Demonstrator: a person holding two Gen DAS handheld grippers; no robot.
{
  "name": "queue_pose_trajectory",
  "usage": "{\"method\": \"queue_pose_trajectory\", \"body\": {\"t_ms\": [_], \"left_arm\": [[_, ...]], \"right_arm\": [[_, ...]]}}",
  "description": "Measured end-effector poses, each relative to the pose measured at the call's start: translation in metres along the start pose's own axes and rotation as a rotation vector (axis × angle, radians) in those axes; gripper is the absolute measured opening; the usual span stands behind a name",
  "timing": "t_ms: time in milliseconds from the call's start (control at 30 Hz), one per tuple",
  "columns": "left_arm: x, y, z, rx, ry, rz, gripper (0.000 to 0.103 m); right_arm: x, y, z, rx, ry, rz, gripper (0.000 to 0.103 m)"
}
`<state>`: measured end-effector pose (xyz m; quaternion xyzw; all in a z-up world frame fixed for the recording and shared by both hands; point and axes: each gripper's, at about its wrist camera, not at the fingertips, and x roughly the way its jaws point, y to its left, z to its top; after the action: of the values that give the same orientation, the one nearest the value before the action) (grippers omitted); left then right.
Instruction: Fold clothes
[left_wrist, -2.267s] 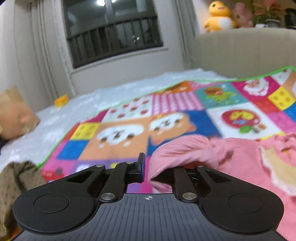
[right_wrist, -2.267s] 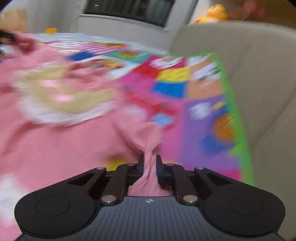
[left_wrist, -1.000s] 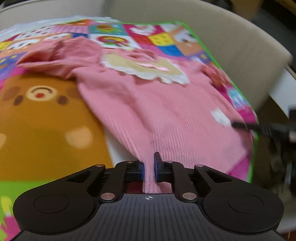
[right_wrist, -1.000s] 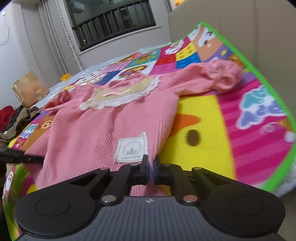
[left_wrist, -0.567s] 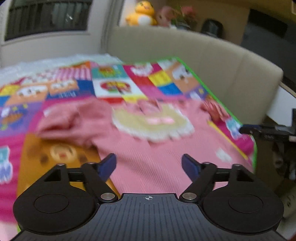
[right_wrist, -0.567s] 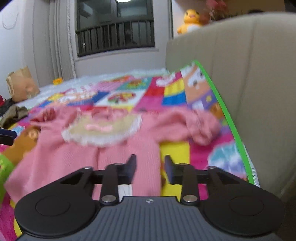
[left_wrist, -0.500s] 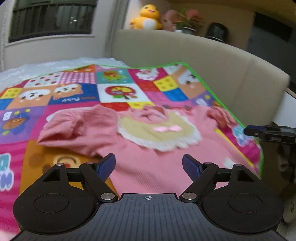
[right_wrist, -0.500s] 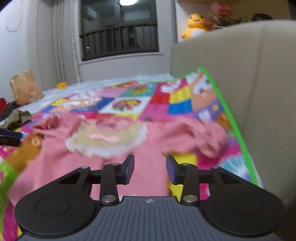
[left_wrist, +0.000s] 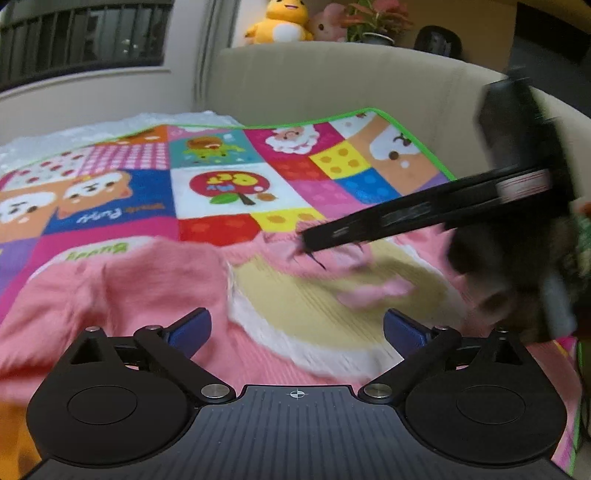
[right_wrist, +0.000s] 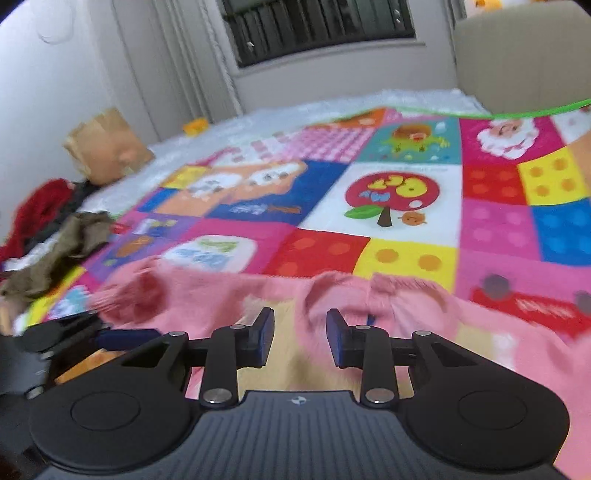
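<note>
Play mat (left_wrist: 229, 192): bright patchwork of cartoon squares with a green edge, spread flat against a beige sofa back (left_wrist: 332, 81).
Pink garment (left_wrist: 122, 284): lies on the near part of the mat, cream lace-edged collar (left_wrist: 314, 310) facing up with a small pink bow (left_wrist: 376, 291).
Clothes pile (right_wrist: 55, 236): brown and red pieces heaped off the mat's left edge; nearby a paper bag (right_wrist: 107, 144), contents not visible.
Left gripper (left_wrist: 295, 328): fingers spread wide, holding nothing, just above the collar.
Right gripper (right_wrist: 300, 338): fingers partly apart and empty, at the neckline.
</note>
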<state>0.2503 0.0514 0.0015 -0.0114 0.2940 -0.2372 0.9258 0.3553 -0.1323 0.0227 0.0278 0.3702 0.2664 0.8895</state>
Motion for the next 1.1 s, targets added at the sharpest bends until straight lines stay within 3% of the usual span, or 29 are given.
{"method": "queue_pose_trajectory", "body": {"t_ms": [100, 200, 300, 433, 533, 633, 767, 900, 1000, 1033, 1100], "left_arm": [[0.018, 0.017, 0.006, -0.001, -0.021, 0.031, 0.102], [0.021, 0.035, 0.001, -0.051, -0.037, 0.025, 0.102], [0.02, 0.043, -0.003, -0.08, -0.039, 0.012, 0.103], [0.019, 0.05, -0.004, -0.099, -0.035, 0.01, 0.103], [0.019, 0.054, -0.005, -0.113, -0.032, 0.009, 0.103], [0.018, 0.059, -0.006, -0.128, -0.029, 0.008, 0.103], [0.02, 0.064, -0.007, -0.153, -0.015, 0.005, 0.103], [0.021, 0.064, -0.008, -0.15, -0.007, 0.013, 0.103], [0.023, 0.063, -0.009, -0.147, -0.003, 0.022, 0.103], [0.024, 0.063, -0.009, -0.146, 0.0, 0.027, 0.103], [0.025, 0.062, -0.01, -0.145, 0.005, 0.039, 0.103]], "right_arm": [[0.037, -0.013, 0.007, 0.07, 0.016, 0.012, 0.031], [0.059, -0.022, 0.009, 0.16, 0.068, 0.116, 0.037], [0.071, -0.005, 0.017, 0.134, 0.096, 0.185, 0.036], [0.078, 0.009, 0.044, 0.153, 0.0, 0.204, 0.036], [0.084, 0.014, 0.058, 0.09, -0.078, 0.106, 0.036], [0.088, 0.017, 0.057, 0.012, -0.064, 0.006, 0.037], [0.056, 0.007, 0.038, -0.035, -0.071, -0.056, 0.057], [0.008, -0.002, 0.013, -0.107, -0.115, -0.192, 0.057], [-0.03, -0.01, -0.015, -0.17, -0.178, -0.334, 0.046], [-0.041, -0.014, -0.022, -0.167, -0.18, -0.352, 0.039], [-0.056, -0.026, -0.032, -0.137, -0.155, -0.378, 0.038]]}}
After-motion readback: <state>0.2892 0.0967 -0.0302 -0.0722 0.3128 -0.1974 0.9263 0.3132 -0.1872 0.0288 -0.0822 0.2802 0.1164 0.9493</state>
